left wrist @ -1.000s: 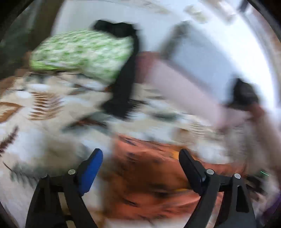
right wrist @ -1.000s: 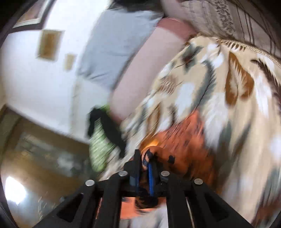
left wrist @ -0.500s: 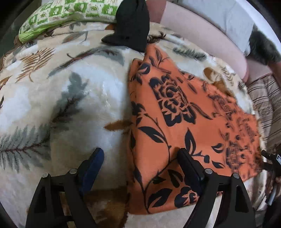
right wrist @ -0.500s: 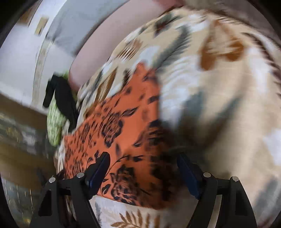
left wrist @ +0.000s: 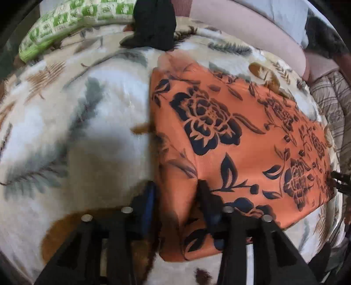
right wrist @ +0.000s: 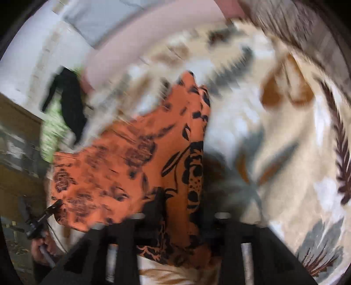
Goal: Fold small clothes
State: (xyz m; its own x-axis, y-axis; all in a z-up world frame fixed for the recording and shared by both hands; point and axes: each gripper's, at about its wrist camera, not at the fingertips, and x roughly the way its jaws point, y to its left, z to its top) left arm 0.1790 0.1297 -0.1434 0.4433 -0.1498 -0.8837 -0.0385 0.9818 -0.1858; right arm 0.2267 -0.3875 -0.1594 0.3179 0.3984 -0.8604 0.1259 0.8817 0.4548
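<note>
An orange cloth with black flowers (left wrist: 241,136) lies spread on the leaf-print blanket (left wrist: 76,122). My left gripper (left wrist: 175,193) has its jaws narrowed around the cloth's near left edge, which bunches up between the fingers. In the right wrist view, which is blurred, the same cloth (right wrist: 131,166) runs down between my right gripper (right wrist: 184,208), whose jaws stand close around its near right edge. The right gripper also shows at the far right of the left wrist view (left wrist: 341,182).
A black garment (left wrist: 153,24) and a green-and-white pillow (left wrist: 72,19) lie at the far edge of the blanket. A pink bolster (left wrist: 252,28) runs along the back. A striped quilt (left wrist: 333,105) lies to the right.
Both grippers were open over the flat cloth half a second ago. Now both have narrowed onto its near corners, and the left corner bunches up.
</note>
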